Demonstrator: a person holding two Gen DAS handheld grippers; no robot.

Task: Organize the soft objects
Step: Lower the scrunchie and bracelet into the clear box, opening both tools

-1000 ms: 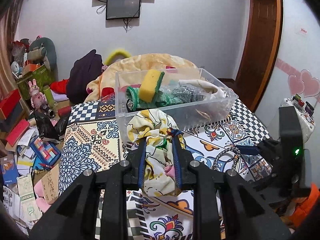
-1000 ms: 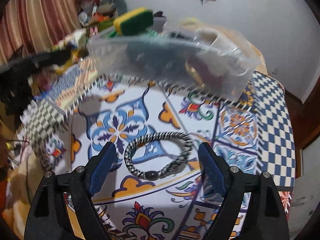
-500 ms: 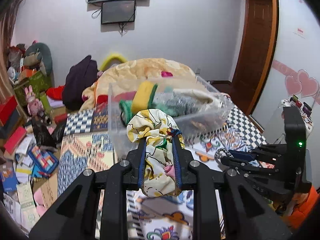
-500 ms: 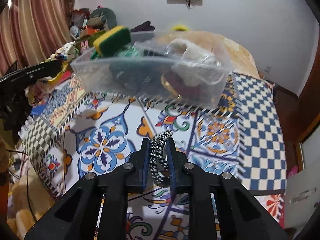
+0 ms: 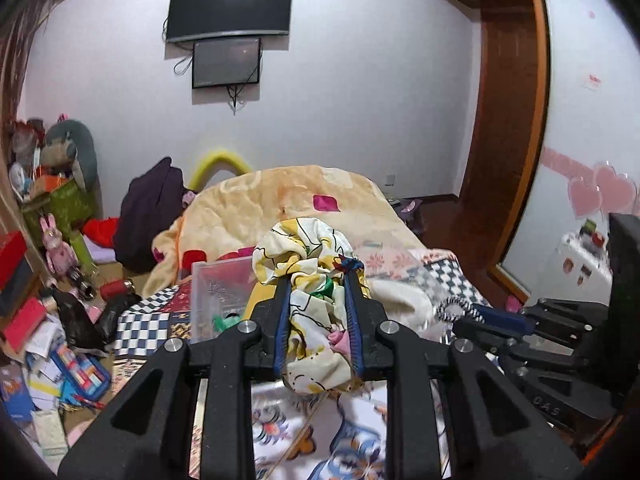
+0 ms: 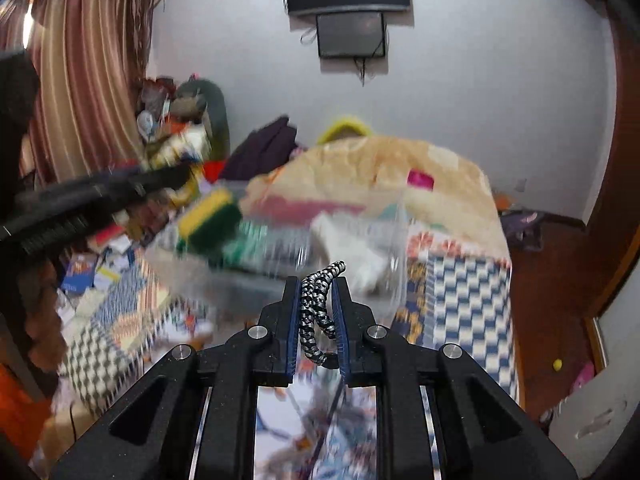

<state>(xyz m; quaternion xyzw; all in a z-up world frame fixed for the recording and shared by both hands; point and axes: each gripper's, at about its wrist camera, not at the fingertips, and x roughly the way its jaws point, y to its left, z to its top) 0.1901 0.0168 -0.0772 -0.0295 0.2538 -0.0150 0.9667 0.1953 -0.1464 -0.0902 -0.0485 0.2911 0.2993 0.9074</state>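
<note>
My left gripper point(image 5: 317, 280) is shut on a bunched yellow and white printed cloth point(image 5: 310, 264), held up in the air in front of the clear plastic bin point(image 5: 218, 288). My right gripper point(image 6: 316, 284) is shut on a black and white braided loop point(image 6: 318, 304), raised above the patterned tablecloth point(image 6: 452, 292). The bin point(image 6: 280, 264) holds a yellow and green sponge point(image 6: 210, 216), green netting and white cloth. In the left wrist view the right gripper point(image 5: 472, 312) shows at the right with the loop point(image 5: 450, 308) at its tips.
A bed with a peach blanket point(image 5: 288, 196) lies behind the table. Toys, boxes and papers point(image 5: 52, 320) clutter the floor at left. A wooden door frame point(image 5: 508, 140) stands at right. A TV point(image 5: 228, 0) hangs on the far wall.
The right gripper closed on the braided loop and lifted it off the table. Both grippers have risen and tilted up, so the bin now sits lower in view.
</note>
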